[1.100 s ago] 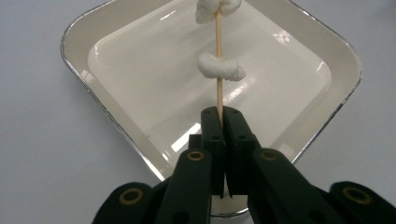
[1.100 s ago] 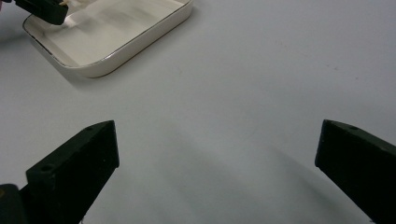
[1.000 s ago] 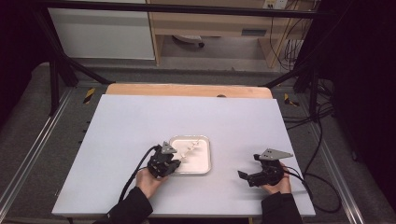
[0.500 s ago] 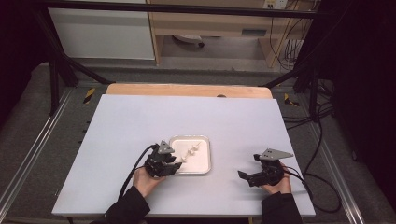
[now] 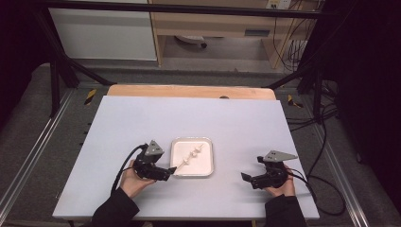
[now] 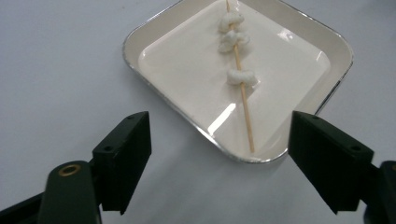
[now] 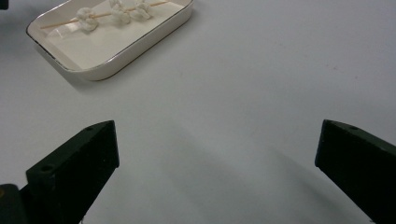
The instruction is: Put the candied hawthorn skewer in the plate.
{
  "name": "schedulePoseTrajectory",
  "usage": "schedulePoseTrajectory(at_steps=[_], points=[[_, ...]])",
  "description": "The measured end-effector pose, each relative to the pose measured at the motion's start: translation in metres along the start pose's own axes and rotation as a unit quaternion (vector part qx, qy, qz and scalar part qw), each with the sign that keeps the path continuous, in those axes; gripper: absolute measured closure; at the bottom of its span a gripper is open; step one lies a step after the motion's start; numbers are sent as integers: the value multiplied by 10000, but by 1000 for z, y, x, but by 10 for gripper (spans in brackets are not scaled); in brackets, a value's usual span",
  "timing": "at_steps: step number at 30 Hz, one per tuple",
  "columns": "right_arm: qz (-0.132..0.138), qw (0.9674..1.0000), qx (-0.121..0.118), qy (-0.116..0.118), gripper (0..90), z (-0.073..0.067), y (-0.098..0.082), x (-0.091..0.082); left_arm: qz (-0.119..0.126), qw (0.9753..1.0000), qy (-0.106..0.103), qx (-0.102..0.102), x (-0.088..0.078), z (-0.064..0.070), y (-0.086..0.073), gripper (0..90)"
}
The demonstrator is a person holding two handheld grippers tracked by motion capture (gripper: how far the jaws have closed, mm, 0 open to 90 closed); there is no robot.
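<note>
**Inspector:** Ahead of the left gripper (image 6: pixel 219 154), just beyond its tips, the skewer (image 6: pixel 241 95) lies in the white tray (image 6: pixel 140 42), three pale pieces threaded on it. Jaws have just been opening; nothing between them.

**Assessor:** Release looks finished, then. Advice?

**Inspector:** Draw the left gripper straight back, tips kept above the tray rim, so the stick's bare end is not dragged.

**Assessor:** And the right gripper (image 7: pixel 217 172)?

**Inspector:** Jaws spread wide, holding nothing, over bare table (image 7: pixel 261 74); the tray sits well ahead of it, to its left.
</note>
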State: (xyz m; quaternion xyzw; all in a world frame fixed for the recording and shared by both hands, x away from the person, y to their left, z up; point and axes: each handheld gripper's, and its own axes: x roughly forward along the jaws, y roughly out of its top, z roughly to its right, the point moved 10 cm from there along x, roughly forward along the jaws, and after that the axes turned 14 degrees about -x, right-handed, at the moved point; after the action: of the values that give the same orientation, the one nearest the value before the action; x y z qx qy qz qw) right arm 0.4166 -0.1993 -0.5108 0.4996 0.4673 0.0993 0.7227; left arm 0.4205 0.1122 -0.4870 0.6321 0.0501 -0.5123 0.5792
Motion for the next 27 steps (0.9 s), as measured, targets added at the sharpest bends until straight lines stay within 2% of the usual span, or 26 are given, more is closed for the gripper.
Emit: schedulePoseTrajectory(at_steps=[6, 18, 24, 27], points=[[-30, 10000, -16, -8, 4, 0, -1, 0, 89, 9999, 119, -59, -16, -22, -13, 123], [-114, 9999, -7, 38, 4, -2, -4, 1, 266, 9986, 230, -394, -34, -62, -52, 106], [-158, 9999, 26, 63, 4, -3, -6, 2, 412, 9976, 171, -523, -39, -69, -59, 109], [-153, 9999, 18, 66, 4, -3, -6, 2, 404, 9979, 173, -481, -39, -70, -62, 113]])
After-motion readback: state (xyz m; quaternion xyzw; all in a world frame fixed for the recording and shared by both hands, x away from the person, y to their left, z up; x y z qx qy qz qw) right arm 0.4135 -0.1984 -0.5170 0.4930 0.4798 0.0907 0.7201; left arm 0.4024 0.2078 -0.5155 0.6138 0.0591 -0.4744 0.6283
